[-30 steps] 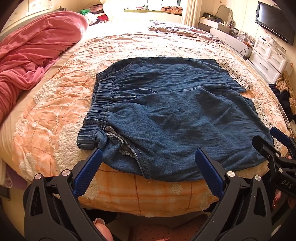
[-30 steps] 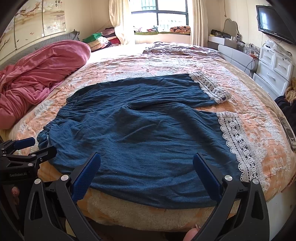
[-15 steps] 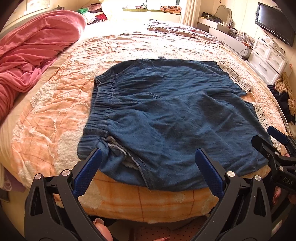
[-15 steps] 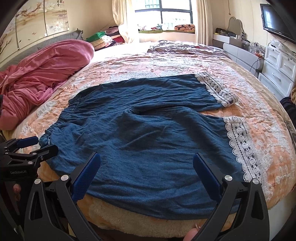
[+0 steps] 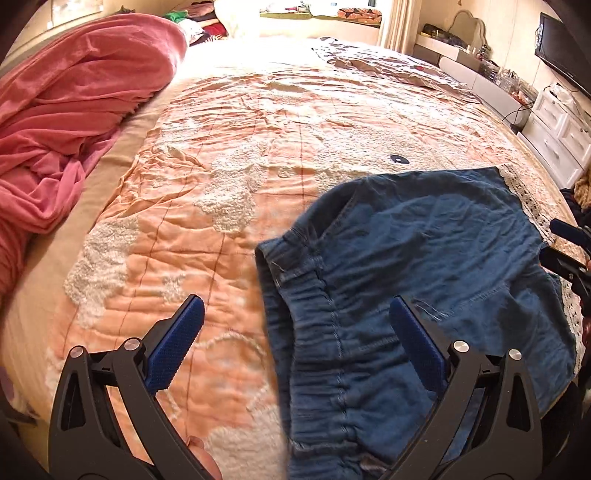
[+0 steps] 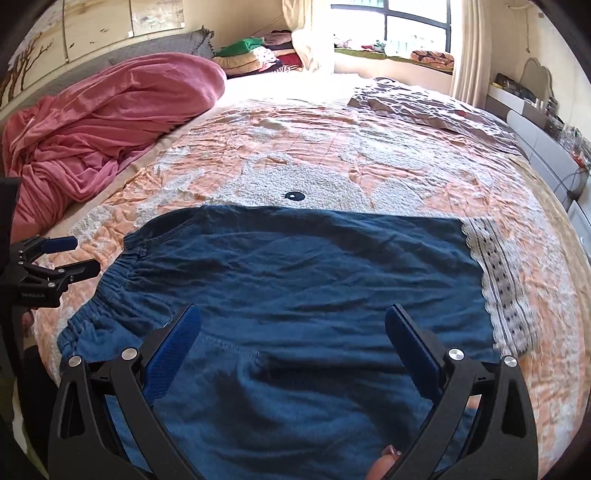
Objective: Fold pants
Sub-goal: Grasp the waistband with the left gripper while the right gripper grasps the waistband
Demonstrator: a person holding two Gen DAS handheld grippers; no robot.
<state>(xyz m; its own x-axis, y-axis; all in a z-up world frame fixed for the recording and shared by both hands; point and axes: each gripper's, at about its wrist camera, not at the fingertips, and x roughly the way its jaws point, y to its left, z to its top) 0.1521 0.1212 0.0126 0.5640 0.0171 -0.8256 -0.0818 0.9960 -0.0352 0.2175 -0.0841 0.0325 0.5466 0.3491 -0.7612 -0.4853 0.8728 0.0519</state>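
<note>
The pants (image 6: 295, 295) lie flat on the bed near its front edge, folded lengthwise so one leg sits over the other, dark blue denim with a gathered elastic waistband (image 6: 107, 291) on the left and a white lace hem (image 6: 498, 273) on the right. They rest on an orange quilt (image 5: 221, 147) with fuzzy white patches. My right gripper (image 6: 293, 350) hangs low over the near half of the pants, its blue pads spread wide apart with nothing between them. My left gripper (image 5: 295, 347) sits over the waistband end, jaws also wide apart and empty; its left pad is above bare quilt and its right pad above the denim. In the right wrist view the left gripper shows at the far left, just beside the waistband. A heap of pink blanket (image 6: 110, 122) lies along the left side of the bed, well apart from the pants. A window (image 6: 406, 22) is at the far end of the room and white drawers (image 5: 561, 136) stand to the right
</note>
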